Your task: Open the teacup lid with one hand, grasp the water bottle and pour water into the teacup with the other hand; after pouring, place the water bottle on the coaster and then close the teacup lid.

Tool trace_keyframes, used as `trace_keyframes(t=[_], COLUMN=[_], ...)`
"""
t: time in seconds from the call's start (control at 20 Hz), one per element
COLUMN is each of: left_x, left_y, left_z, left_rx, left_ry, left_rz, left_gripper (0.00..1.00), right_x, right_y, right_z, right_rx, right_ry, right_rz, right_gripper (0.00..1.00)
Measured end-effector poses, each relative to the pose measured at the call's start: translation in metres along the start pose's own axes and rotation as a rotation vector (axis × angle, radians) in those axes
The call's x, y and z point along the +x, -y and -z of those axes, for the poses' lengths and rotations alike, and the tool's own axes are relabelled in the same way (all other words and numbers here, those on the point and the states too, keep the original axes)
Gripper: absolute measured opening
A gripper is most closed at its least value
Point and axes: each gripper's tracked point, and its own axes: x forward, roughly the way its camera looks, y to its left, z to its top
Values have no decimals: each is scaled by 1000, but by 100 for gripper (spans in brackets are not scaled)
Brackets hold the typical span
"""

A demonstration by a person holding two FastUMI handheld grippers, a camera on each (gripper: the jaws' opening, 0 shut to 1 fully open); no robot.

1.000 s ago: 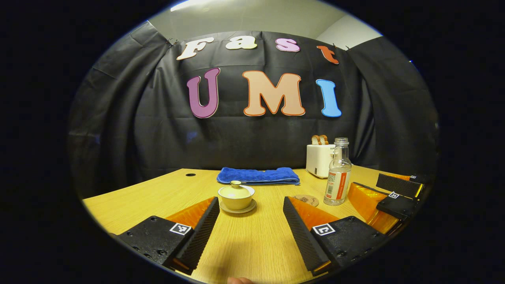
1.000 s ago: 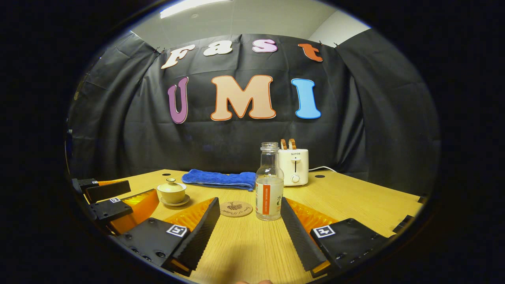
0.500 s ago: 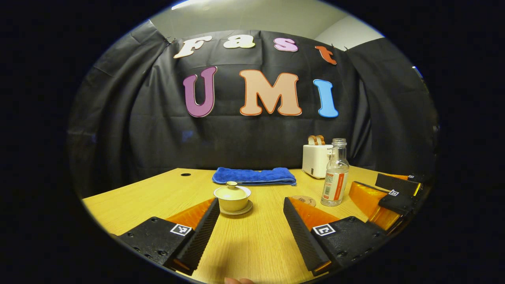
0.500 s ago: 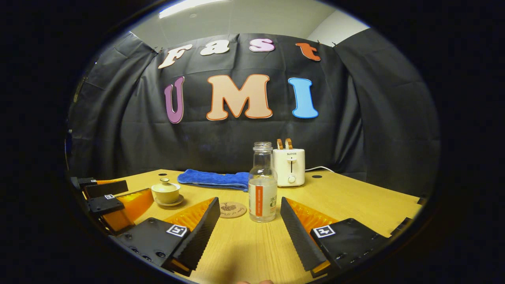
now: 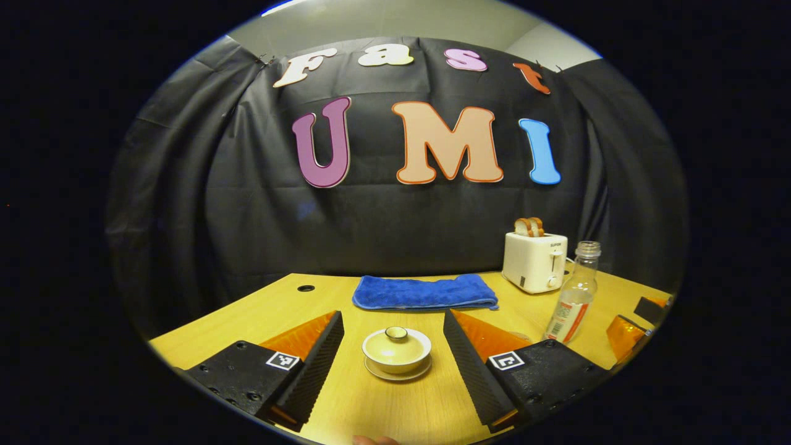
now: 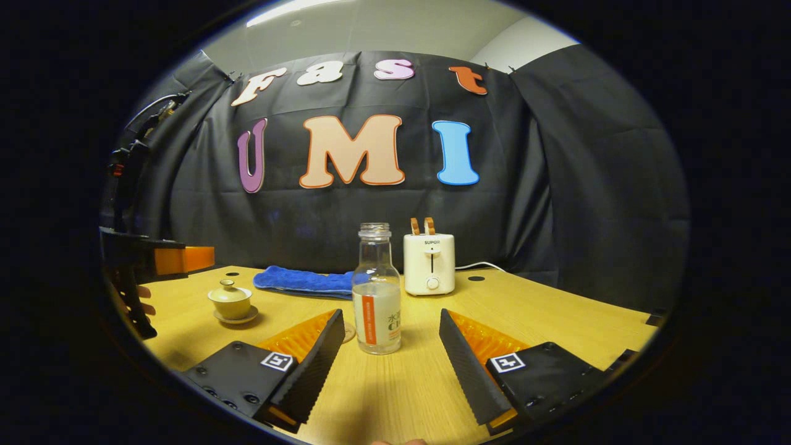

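Note:
A pale lidded teacup [image 5: 396,353] stands on its saucer, low between the fingers of my left gripper [image 5: 392,317], which is open and hangs above and short of it. The lid's knob [image 5: 396,334] is untouched. In the right gripper view the left gripper [image 6: 185,259] hovers above and left of the teacup [image 6: 230,301]. A capless clear water bottle [image 6: 376,296], partly filled, stands upright just ahead of my open right gripper [image 6: 390,317], left of centre in the gap. The round coaster [image 6: 350,332] peeks out behind the left fingertip, beside the bottle.
On the wooden table [image 6: 544,309] a folded blue towel [image 5: 425,292] lies at the back. A white toaster [image 6: 429,262] with bread stands behind the bottle [image 5: 575,295]. A hand [image 6: 145,303] holds the left gripper.
The left gripper rose and moved in over the teacup, which now lies between its fingers. The right gripper swung right; the bottle shifted left in its view and looms slightly larger.

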Motion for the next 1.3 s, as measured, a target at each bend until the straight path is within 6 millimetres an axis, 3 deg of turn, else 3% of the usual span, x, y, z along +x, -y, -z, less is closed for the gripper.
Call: trace_keyframes(t=[0.15,0.5,0.7,1.1,1.25,1.3], left_x=[23,61,71,75,73,73], left_y=[3,-6,-9,-3,1,0], left_z=[7,21,32,44,50,50], left_rx=[24,48,26,11,0,1], left_ry=[-45,-55,-61,-93,-113,-116], left_rz=[3,-36,-39,-9,8,10], left_gripper=[94,93,97,85,80,78], right_x=[5,13,15,17,22,24], right_y=[11,29,30,31,42,47], right_z=[0,1,1,3,3,4], right_rx=[-1,-2,-1,-1,-2,2], right_ry=[1,4,6,3,0,-6], right_rz=[23,56,48,38,51,58], right_gripper=[98,95,98,95,98,95])
